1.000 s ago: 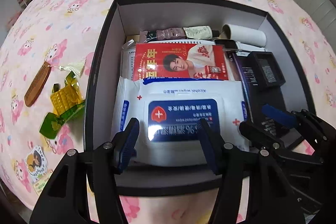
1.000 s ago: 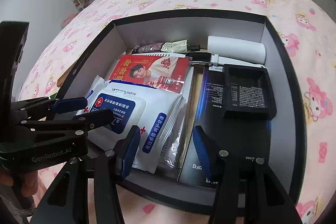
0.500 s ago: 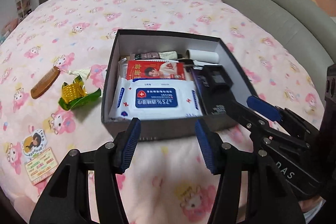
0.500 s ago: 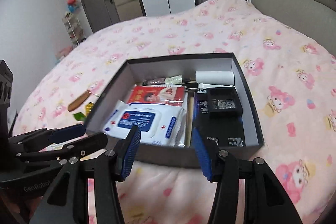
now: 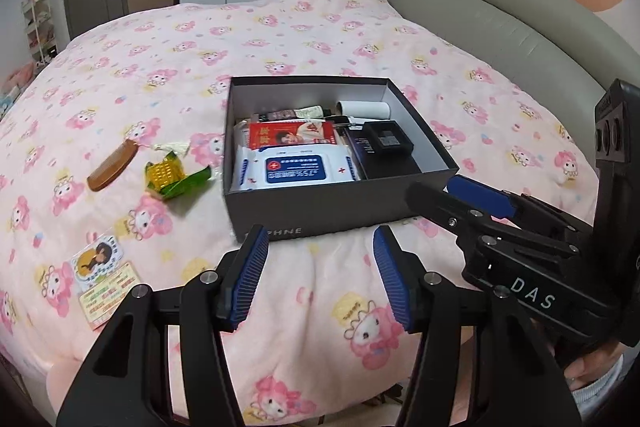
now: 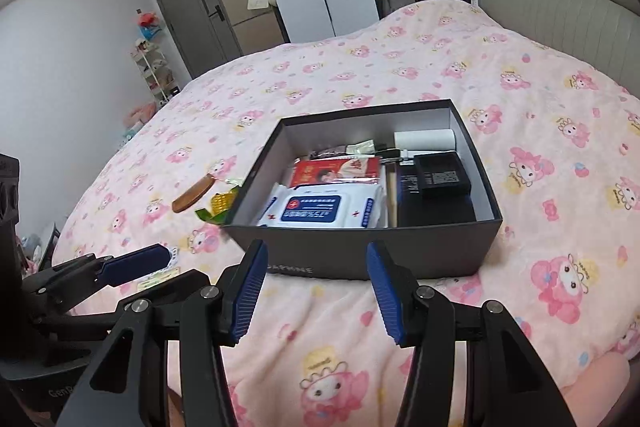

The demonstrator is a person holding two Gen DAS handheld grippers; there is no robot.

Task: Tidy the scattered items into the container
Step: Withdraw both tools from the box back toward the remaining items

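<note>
A dark open box point(image 5: 320, 215) sits on the bed's pink cartoon-print blanket point(image 5: 280, 35). Inside it lie a white wet-wipes pack point(image 5: 296, 171) at the near left, a red packet point(image 5: 292, 135) behind it, a black adapter point(image 5: 388, 139) on the right and a white roll point(image 5: 366, 109) along the far wall. Left of the box, on the blanket, rest a wooden comb point(image 5: 114, 171), a yellow-green wrapped snack point(image 5: 170, 179) and, nearer, stickers point(image 5: 104, 275). The left tool point(image 5: 320, 279) and right tool point(image 6: 316, 287) hang above the blanket near the box, jaws spread, holding nothing.
</note>
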